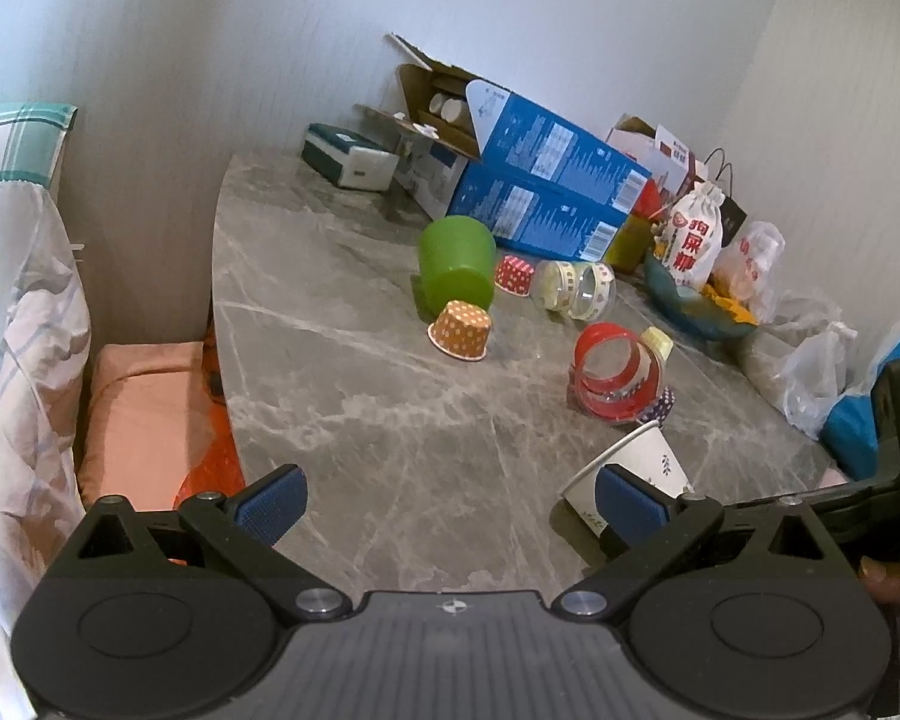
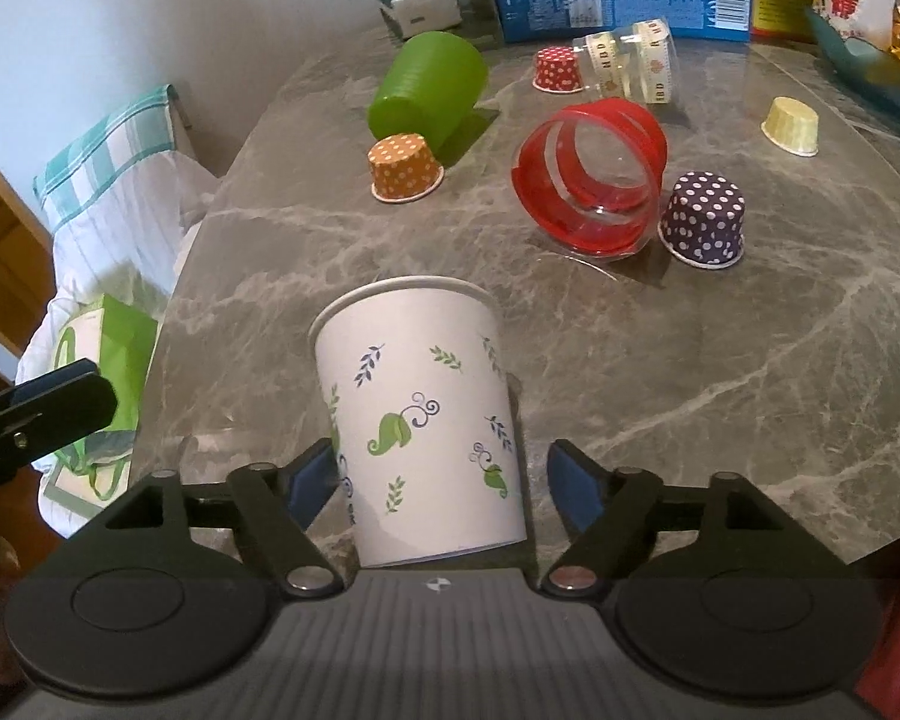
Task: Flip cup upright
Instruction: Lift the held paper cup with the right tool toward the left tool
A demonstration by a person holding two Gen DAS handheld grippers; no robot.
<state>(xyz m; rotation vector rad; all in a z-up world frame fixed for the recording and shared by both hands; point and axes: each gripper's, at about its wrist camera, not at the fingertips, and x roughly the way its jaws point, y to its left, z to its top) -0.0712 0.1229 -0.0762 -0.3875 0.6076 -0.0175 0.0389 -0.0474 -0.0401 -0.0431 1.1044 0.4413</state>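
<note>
A white paper cup with green leaf prints [image 2: 423, 414] lies on its side on the grey marble table [image 2: 720, 372], rim pointing away from the right wrist camera. My right gripper [image 2: 441, 483] is open, with its blue pads on either side of the cup's base end; the left pad [image 2: 309, 486] is close to or touching the cup, the right pad [image 2: 576, 489] stands apart. The cup also shows in the left wrist view [image 1: 636, 477], behind my left gripper's right pad [image 1: 630, 504]. My left gripper [image 1: 450, 501] is open and empty above the table's near edge.
A green cup [image 2: 429, 93] and a red-banded clear jar [image 2: 594, 180] lie on their sides. Small dotted cups sit upside down: orange [image 2: 405, 168], purple [image 2: 702, 219], red [image 2: 555, 69], yellow [image 2: 791, 126]. Blue boxes [image 1: 546, 180], bags and a bowl line the back wall. Bedding lies left of the table.
</note>
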